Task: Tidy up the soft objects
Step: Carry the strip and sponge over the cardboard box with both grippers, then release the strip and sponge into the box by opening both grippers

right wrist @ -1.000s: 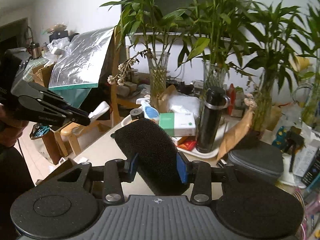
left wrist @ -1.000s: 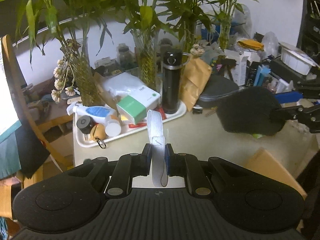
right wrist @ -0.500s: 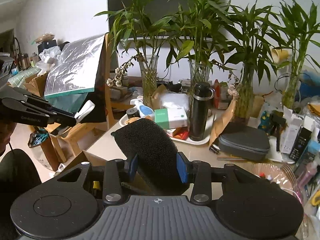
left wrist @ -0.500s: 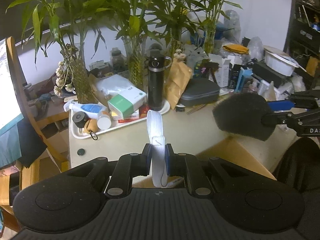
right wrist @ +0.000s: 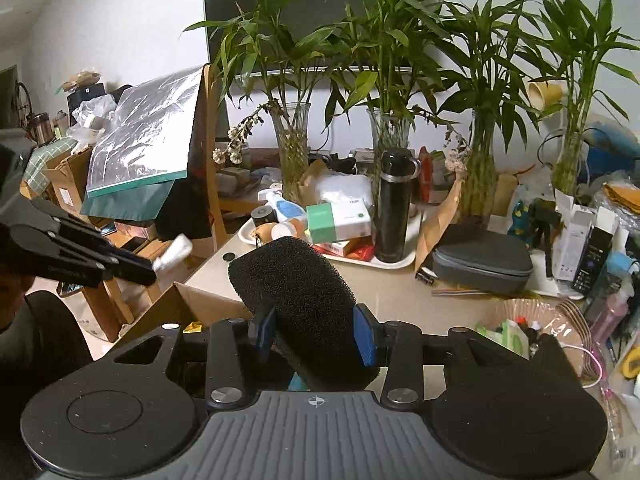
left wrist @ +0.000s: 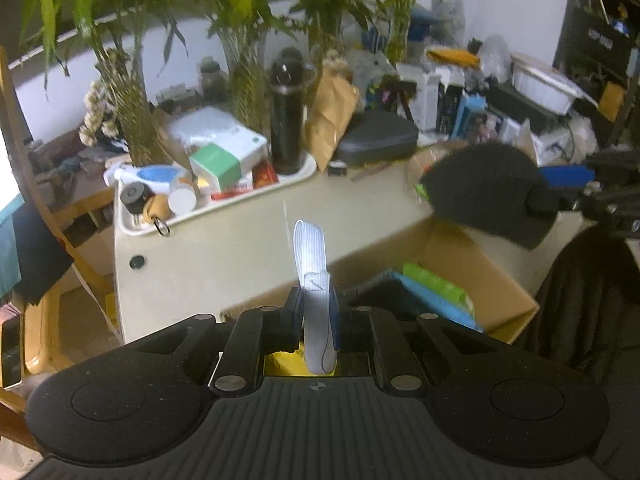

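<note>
Sponge (right wrist: 296, 300) and white strap (left wrist: 310, 264) sit clamped in right tongs (right wrist: 316, 336) and left tongs (left wrist: 316, 312). Cardboard box (left wrist: 460, 256) just below both already holds some bits, so I'd guess both drops remain.

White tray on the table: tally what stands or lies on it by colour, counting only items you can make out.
On the white tray, right wrist view:
Black: 2, the flask and a round-lidded jar
Green and white: 1, a box
Blue and white: 1, a spray bottle
Red: 1, a flat pack
Total: 5. Smaller pieces are too unclear to count.
</note>
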Demonstrator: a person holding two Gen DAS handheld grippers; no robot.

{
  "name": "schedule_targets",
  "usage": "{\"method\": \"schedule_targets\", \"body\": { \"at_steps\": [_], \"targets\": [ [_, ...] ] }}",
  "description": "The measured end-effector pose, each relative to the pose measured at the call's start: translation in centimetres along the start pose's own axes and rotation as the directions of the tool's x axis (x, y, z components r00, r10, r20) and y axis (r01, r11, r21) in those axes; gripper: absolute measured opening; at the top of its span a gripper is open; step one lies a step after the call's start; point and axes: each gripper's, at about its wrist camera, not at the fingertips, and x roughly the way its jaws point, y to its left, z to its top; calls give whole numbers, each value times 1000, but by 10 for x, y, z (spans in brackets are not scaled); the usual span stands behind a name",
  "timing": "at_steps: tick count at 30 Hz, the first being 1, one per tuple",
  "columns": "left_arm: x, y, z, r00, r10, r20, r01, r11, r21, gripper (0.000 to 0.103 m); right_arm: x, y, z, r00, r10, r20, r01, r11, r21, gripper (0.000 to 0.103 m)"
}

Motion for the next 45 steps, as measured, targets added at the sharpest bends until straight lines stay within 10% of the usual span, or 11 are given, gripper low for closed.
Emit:
{"method": "schedule_targets", "body": {
  "at_steps": [9,19,41,45],
  "targets": [
    [35,0,-15,991,4,-134,0,1000,28,15,-1,-1,-7,1000,0,-11,0,1000,27,44],
    [26,2,-29,998,26,-64,-25,1000,20,56,2,-4,-12,999,19,-37,-15,994,105,45],
    [-2,6,-53,995,87,40,-83,992,-98,56,83,45,-25,978,28,-208,6,987,161,51],
    [-7,10,-55,994,89,57,-82,989,-121,56,81,45,-25,980,16,-200,15,988,152,77]
  ]
}}
